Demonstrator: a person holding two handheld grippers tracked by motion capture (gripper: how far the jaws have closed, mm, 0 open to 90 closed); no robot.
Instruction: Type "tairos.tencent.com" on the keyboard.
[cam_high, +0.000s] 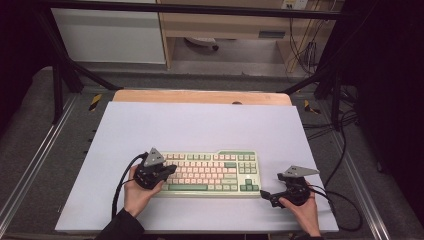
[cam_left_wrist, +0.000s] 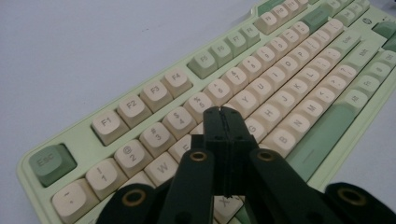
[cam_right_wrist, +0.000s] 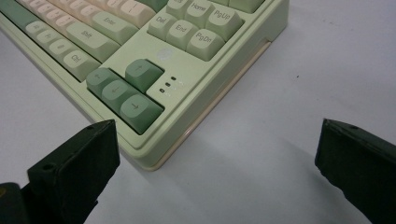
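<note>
Left gripper (cam_left_wrist: 224, 112) jaws are pressed together over the keyboard (cam_high: 212, 172) letter keys; right gripper (cam_right_wrist: 217, 154) jaws are spread wide by its near right corner. Glossy mint-green case, rounded cream keycaps, centred on matte white table (cam_high: 200, 125).

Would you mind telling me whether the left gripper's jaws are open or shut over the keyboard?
Shut. In the left gripper view the left gripper has its two black jaws pressed together, nothing between them, their tip above the keyboard letter keys.

The left gripper (cam_high: 169, 170) points rightward from the left hand (cam_high: 137, 192), jaws pressed together; the right gripper (cam_high: 265, 195) points leftward from the right hand (cam_high: 302, 210), jaws spread wide.
</note>
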